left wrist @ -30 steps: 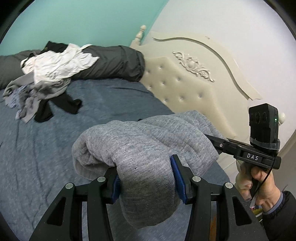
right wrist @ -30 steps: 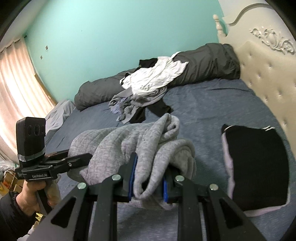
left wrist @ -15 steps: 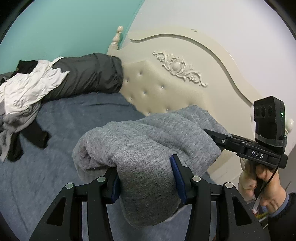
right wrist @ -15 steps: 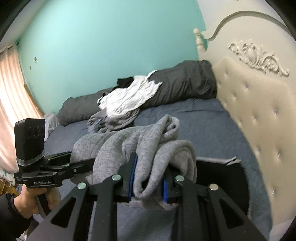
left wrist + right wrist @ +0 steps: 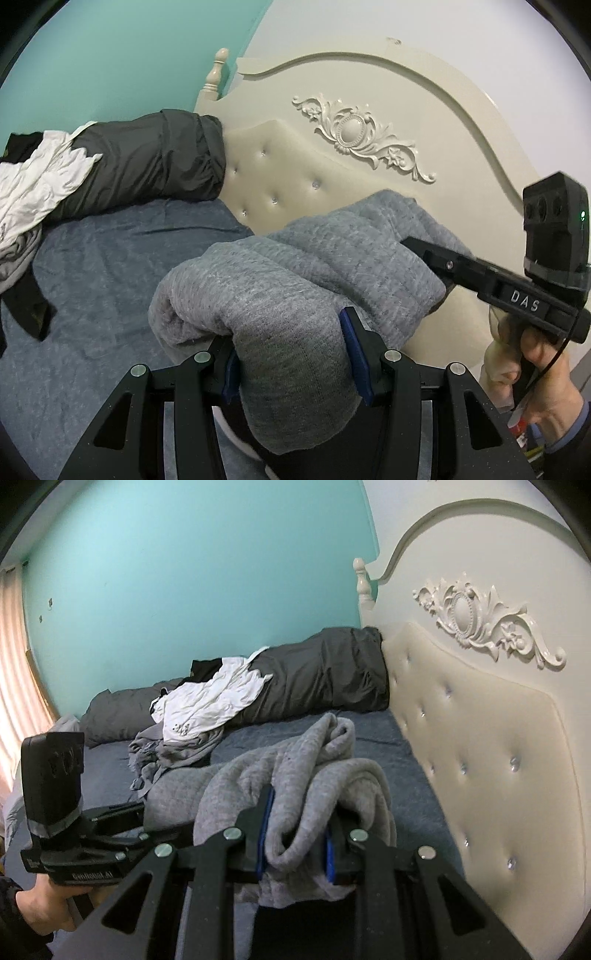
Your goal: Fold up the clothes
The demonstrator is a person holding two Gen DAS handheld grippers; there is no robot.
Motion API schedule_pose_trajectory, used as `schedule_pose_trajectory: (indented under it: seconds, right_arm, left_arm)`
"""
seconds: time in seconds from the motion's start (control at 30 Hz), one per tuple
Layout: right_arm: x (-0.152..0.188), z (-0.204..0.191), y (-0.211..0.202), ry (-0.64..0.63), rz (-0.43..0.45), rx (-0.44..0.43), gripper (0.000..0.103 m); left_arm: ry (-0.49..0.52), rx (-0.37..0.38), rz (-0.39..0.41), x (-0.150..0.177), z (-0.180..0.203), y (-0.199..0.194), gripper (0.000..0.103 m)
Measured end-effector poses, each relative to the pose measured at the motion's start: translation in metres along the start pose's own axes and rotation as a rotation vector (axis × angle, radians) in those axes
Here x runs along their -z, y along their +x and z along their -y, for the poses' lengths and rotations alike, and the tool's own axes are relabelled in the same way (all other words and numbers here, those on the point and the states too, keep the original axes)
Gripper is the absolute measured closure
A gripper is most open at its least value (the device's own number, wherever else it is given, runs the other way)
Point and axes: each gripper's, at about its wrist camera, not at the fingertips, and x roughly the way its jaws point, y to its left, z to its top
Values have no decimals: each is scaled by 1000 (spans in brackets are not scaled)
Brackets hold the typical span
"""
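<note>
A folded grey knit garment (image 5: 295,280) hangs in the air over the blue bed, carried at both ends. My left gripper (image 5: 291,358) is shut on one thick end, its blue pads pressing the fabric from both sides. At the other end my right gripper (image 5: 297,840) is shut on a bunched fold of the same garment (image 5: 314,771). The left wrist view shows the right gripper (image 5: 424,254) reaching into the cloth, held by a hand (image 5: 535,373). Under the bundle lies a black folded garment (image 5: 255,448), mostly hidden.
The cream tufted headboard (image 5: 480,738) stands close on the right. A pile of unfolded white and grey clothes (image 5: 207,705) lies on a rolled dark duvet (image 5: 325,675) against the teal wall. Blue bed sheet (image 5: 92,277) spreads to the left.
Both grippers have carried the grey garment sideways toward the headboard, which now fills more of both views. The clothes pile has slid off to the left. Both grips are unchanged.
</note>
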Motion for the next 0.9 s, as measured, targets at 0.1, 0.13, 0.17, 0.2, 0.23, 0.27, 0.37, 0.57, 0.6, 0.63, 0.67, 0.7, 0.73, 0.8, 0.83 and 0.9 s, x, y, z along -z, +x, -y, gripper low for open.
schedule_pose_trajectory:
  seconds: [0.1, 0.13, 0.17, 0.2, 0.23, 0.27, 0.37, 0.57, 0.6, 0.63, 0.67, 0.7, 0.73, 0.8, 0.83, 0.9]
  right_arm:
    - [1, 12, 4, -11, 9, 3, 81]
    - [2, 15, 6, -13, 8, 5, 81]
    - [3, 17, 8, -15, 6, 7, 81]
    - [6, 20, 10, -14, 5, 12, 81]
    - [9, 22, 12, -10, 4, 19, 81]
    - [13, 25, 14, -5, 4, 26, 81]
    - [30, 38, 15, 26, -5, 25, 81]
    - [71, 55, 11, 67, -69, 17, 81]
    - [77, 56, 7, 72, -78, 13, 81]
    - [83, 58, 3, 79, -86, 9, 81]
    - [89, 59, -2, 89, -97, 3, 81]
    - [94, 61, -6, 95, -108, -2, 81]
    - [101, 62, -10, 99, -121, -6, 81]
    - [114, 65, -16, 118, -148, -13, 81]
    - [121, 66, -18, 132, -166, -17, 81]
    - [135, 67, -21, 156, -204, -22, 81]
  left_arm:
    - [9, 1, 11, -1, 3, 13, 51]
    - [1, 1, 9, 0, 2, 17, 51]
    - [-3, 0, 7, 2, 2, 22, 51]
    - [-4, -3, 5, 4, 2, 26, 51]
    - [-5, -4, 3, 7, 2, 31, 51]
    - [-5, -2, 0, 9, 3, 35, 51]
    - [-7, 5, -21, 20, 5, 46, 51]
    - [-18, 34, -83, 51, 16, 53, 51]
    - [-20, 42, -87, 56, 19, 52, 51]
    - [-24, 49, -92, 62, 22, 51, 51]
    - [-29, 57, -101, 69, 25, 49, 51]
    - [-37, 63, -109, 76, 28, 48, 51]
    - [-47, 68, -114, 82, 30, 47, 51]
    - [-72, 77, -132, 95, 33, 45, 51]
    - [-83, 80, -142, 101, 33, 45, 51]
    - [-103, 82, -162, 114, 34, 43, 51]
